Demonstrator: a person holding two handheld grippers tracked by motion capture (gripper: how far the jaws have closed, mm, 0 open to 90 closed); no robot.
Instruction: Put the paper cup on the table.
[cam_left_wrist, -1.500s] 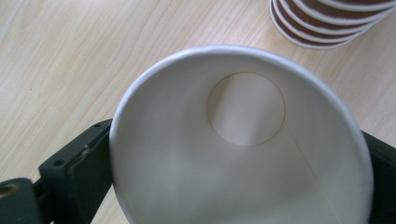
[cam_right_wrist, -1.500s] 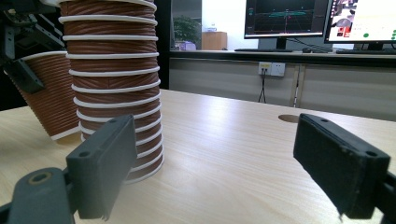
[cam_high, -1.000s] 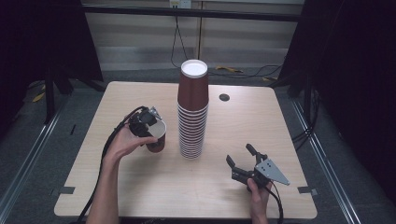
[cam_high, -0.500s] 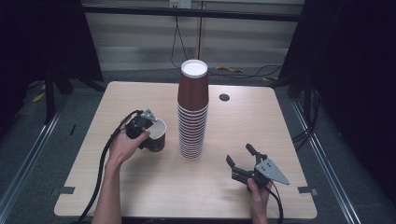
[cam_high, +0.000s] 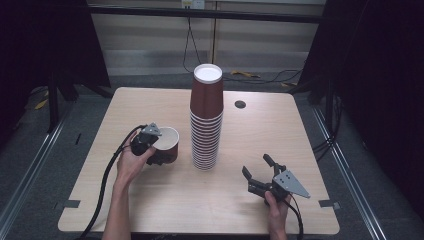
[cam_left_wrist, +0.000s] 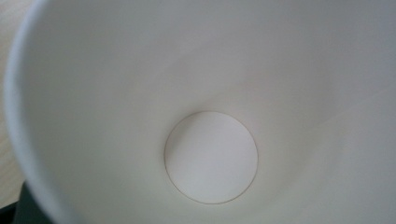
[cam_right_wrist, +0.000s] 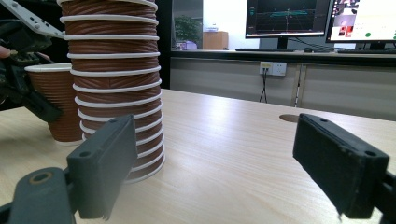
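Left gripper view looks into the white-lined cup (cam_left_wrist: 210, 116) the just-closing left tongs (cam_high: 157, 145) pinch; right tongs (cam_high: 263, 172) gape.

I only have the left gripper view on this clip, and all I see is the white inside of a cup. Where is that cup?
Observer: The single cup stands upright on the table, left of the tall cup stack.
Operator: Is the left gripper holding it?
Observer: The left gripper sits at its rim; its jaws have just been closing, with the cup wall between them.
Operator: And the other hand?
Observer: The right gripper rests open, facing the stack.
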